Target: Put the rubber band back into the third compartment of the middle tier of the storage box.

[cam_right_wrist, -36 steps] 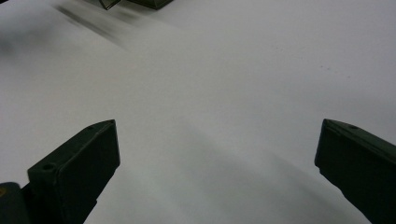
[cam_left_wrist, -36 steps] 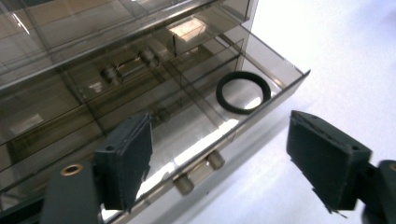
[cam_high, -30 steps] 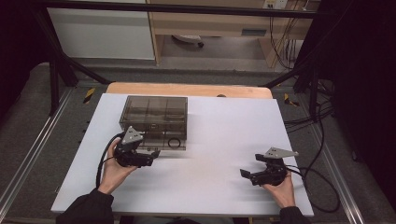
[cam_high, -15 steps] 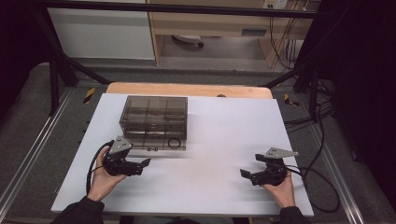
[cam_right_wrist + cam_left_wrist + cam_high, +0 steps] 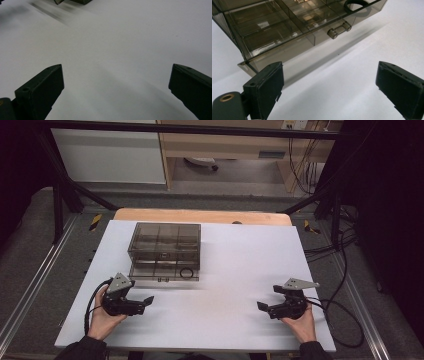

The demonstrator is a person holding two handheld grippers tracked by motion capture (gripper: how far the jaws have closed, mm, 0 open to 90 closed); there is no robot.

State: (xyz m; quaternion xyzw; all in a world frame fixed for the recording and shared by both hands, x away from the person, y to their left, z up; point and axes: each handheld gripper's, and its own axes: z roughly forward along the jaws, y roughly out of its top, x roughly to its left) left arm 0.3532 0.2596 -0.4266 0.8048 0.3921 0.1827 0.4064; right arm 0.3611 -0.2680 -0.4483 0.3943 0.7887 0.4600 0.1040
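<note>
A smoky see-through compartment box [image 5: 165, 244] stands at the back left of the white table [image 5: 240, 255]. A black ring [image 5: 186, 272] lies in its front part. My left gripper [image 5: 145, 303] is in front of the box near the table's left front, apart from it, pointing right. Its jaws have just been opening and stand open with nothing between them. In the left gripper view the left gripper [image 5: 329, 90] faces the box [image 5: 274, 27], its front latch [image 5: 339, 28] and the ring [image 5: 355, 3]. My right gripper [image 5: 267, 298] rests open at the right front, over bare table [image 5: 116, 90].
A wooden strip [image 5: 200, 215] borders the table's far edge. Cables [image 5: 340, 250] trail off the right side, and black frame bars [image 5: 60, 195] stand at the left. A pale cabinet [image 5: 110, 155] is beyond the table.
My left gripper has drawn back from the box's front, moving left and toward the near edge. The right gripper has stayed where it was.
</note>
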